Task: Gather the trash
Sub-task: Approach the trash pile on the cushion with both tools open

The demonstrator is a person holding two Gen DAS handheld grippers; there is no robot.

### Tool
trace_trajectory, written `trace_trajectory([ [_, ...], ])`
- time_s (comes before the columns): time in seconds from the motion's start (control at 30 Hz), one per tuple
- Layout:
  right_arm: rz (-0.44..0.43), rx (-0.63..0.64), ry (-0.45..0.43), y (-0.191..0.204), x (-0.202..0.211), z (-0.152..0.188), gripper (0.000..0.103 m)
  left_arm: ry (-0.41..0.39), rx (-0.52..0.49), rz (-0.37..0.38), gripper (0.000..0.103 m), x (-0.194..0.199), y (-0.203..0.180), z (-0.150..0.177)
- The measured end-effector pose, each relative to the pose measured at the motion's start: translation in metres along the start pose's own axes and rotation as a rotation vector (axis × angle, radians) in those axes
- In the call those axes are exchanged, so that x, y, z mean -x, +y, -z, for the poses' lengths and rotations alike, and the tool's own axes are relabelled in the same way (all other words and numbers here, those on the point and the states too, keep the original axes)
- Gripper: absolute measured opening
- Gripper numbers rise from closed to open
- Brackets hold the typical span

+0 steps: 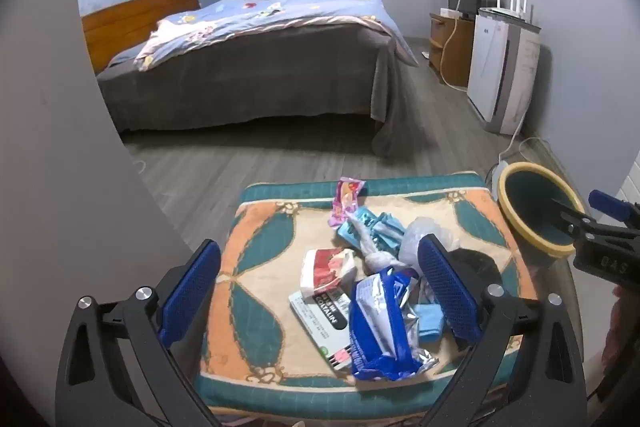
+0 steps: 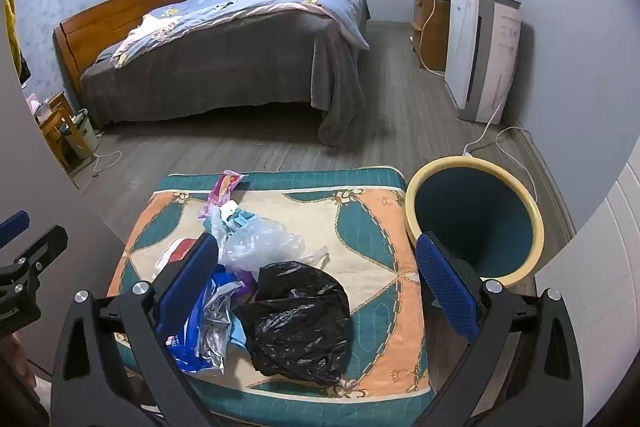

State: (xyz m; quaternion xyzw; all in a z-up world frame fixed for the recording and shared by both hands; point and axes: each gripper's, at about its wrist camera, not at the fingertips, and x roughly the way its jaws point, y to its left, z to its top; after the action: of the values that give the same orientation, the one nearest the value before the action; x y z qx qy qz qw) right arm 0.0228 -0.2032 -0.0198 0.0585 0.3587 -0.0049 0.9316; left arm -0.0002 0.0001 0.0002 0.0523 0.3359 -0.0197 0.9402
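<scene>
Blue-padded jaws of the left gripper stand spread wide and empty above a heap of trash on a patterned cushion; a crumpled blue foil wrapper lies between its fingers, partly over a flat packet whose dark band carries white lettering too small to read. The right gripper is likewise fully open and holds nothing, with a black plastic bag lying between its fingers. Farther on lie a clear plastic bag and a pink wrapper. Just beside the cushion's right edge stands a teal bin with a yellow rim.
</scene>
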Motion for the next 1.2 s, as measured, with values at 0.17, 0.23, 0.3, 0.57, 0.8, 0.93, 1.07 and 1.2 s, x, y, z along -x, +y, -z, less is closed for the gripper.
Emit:
trace_trajectory([
  [0.17,0.002,0.000,0.003,-0.0014,-0.0002,-0.0002,0.097,0.005,0.001,0.002,0.098,-0.0002,0.0000,0.0000],
  [0.23,0.003,0.004,0.002,-0.0010,-0.0003,0.0000,0.097,0.004,0.001,0.003,0.098,-0.0001,0.0000,0.0000],
  [0.3,0.005,0.009,0.002,-0.0002,-0.0004,0.0003,0.097,0.004,0.000,0.002,0.098,-0.0001,-0.0001,0.0001],
  [0.57,0.001,-0.002,0.008,-0.0002,-0.0002,-0.0019,0.097,0.004,-0.001,0.003,0.098,0.0000,-0.0004,0.0001],
  [0.8,0.003,-0.001,0.011,0.0002,0.0000,-0.0003,0.097,0.002,-0.003,0.004,0.098,0.0002,-0.0005,0.0001],
  [0.93,0.004,0.001,0.015,-0.0019,-0.0017,0.0006,0.097,0.003,-0.003,0.003,0.098,0.0003,-0.0006,0.0002],
  [1.07,0.006,0.002,0.016,-0.0032,-0.0061,0.0032,0.097,0.003,-0.003,0.005,0.098,0.0002,-0.0006,0.0002],
  [1.2,0.005,0.003,0.019,-0.0028,-0.0061,0.0027,0.097,0.003,-0.003,0.004,0.098,0.0002,-0.0006,0.0002],
])
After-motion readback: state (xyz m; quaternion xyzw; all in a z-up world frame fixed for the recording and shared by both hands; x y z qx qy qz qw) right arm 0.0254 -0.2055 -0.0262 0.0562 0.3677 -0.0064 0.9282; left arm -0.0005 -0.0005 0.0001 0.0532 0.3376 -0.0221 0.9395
